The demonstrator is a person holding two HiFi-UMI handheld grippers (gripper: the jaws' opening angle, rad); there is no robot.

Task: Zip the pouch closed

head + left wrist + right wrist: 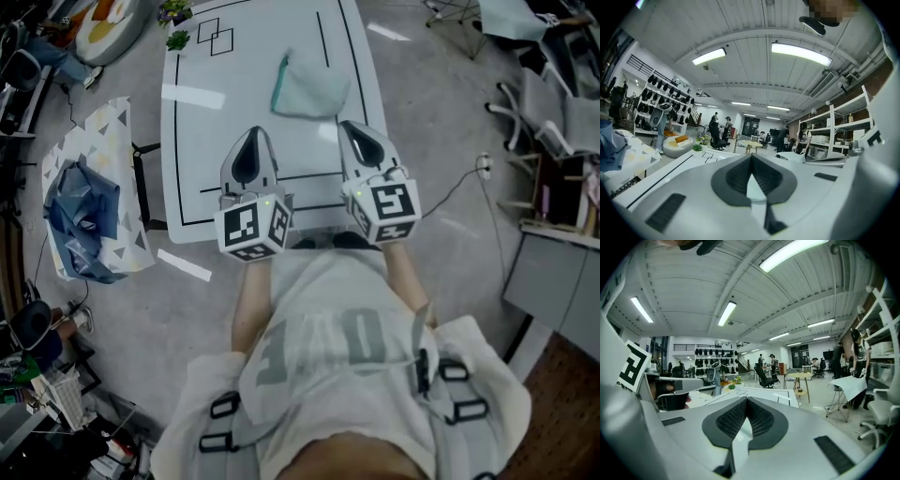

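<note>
- Shirt (349, 349): large pale block letters, upside down in the head view (an "O" plain enough, the rest creased, no whole word legible).
- Left marker cube (253, 228), right marker cube (389, 208): black-and-white square codes only, no lettering.

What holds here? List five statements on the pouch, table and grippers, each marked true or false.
1. The pouch lies on the white table. True.
2. The left gripper holds the pouch. False: its fingers are shut on nothing; the pouch lies apart, farther up the table.
3. The right gripper is shut. True.
4. The blue cloth lies on the table. False: it lies on a patterned cover left of the table.
5. A small plant stands by the table's far left corner. True.
</note>
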